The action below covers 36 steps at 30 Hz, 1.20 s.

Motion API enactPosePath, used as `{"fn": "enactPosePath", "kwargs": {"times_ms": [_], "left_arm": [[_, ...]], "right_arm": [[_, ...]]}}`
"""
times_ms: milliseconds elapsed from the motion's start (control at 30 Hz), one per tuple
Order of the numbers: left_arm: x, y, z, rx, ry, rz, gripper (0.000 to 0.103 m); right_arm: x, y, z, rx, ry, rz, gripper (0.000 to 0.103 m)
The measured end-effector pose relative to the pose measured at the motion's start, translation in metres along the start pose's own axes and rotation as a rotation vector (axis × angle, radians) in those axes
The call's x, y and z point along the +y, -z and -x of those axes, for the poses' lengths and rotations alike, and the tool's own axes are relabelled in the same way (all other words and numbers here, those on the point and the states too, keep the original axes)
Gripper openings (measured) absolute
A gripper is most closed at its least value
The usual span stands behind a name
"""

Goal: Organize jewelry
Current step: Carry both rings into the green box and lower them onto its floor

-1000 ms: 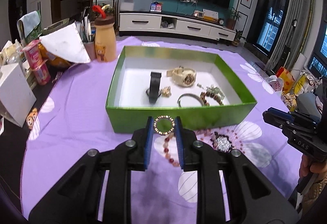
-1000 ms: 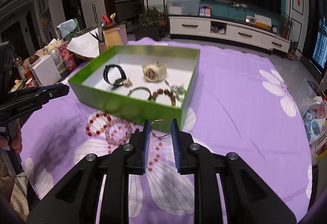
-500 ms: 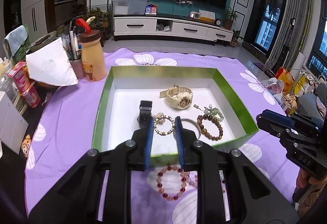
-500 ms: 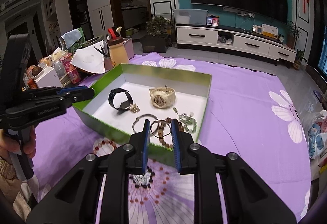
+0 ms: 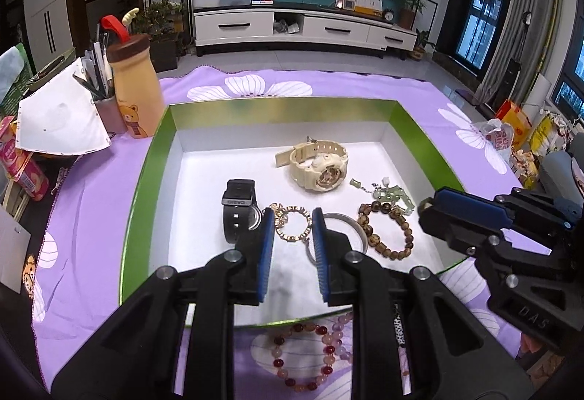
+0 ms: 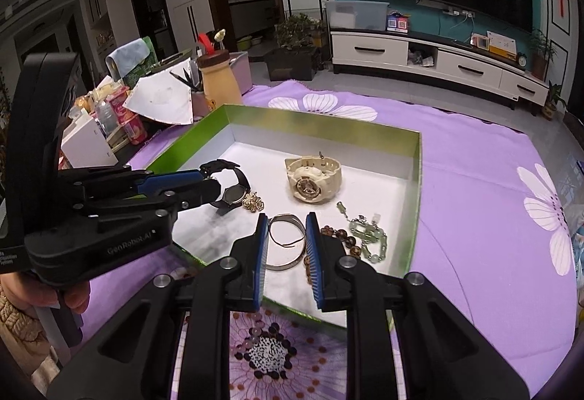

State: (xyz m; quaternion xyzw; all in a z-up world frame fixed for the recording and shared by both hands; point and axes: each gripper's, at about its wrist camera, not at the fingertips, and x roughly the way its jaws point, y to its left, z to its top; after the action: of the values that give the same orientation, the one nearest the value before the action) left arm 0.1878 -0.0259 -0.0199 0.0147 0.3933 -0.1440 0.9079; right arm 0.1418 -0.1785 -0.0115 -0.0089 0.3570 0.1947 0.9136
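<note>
My left gripper (image 5: 292,228) is shut on a gold link bracelet (image 5: 292,222) and holds it over the near part of the green box (image 5: 146,181). My right gripper (image 6: 286,232) is shut on a thin wire bangle (image 6: 288,235), above a silver bangle (image 6: 283,266) on the box floor. Inside the box lie a cream watch (image 5: 317,166), a black watch (image 5: 237,210), a brown bead bracelet (image 5: 387,232) and a jade chain (image 5: 390,193). A pink bead bracelet (image 5: 303,356) lies on the cloth in front of the box. Each gripper shows in the other's view, side by side.
The purple flowered cloth (image 5: 91,199) covers the table. At the back left stand a yellow bear bottle (image 5: 133,86), a pen cup (image 5: 106,108), a white paper (image 5: 58,119), snack packs (image 5: 22,166) and a white box (image 6: 87,144). More beaded pieces (image 6: 266,345) lie near the front.
Both grippers have moved forward from in front of the box's near wall to over its inside, each still holding its ring. They now sit closer together.
</note>
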Motion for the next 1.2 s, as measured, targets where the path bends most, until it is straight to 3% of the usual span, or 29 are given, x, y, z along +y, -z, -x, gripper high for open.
{"fn": "enactPosePath", "kwargs": {"times_ms": [600, 1200], "left_arm": [[0.004, 0.0, -0.026, 0.071, -0.019, 0.007, 0.02], [0.002, -0.001, -0.032, 0.088, -0.02, 0.001, 0.021]], "right_arm": [[-0.011, -0.002, -0.025, 0.041, 0.022, -0.032, 0.021], [-0.014, -0.004, -0.029, 0.049, 0.021, -0.045, 0.021]]}}
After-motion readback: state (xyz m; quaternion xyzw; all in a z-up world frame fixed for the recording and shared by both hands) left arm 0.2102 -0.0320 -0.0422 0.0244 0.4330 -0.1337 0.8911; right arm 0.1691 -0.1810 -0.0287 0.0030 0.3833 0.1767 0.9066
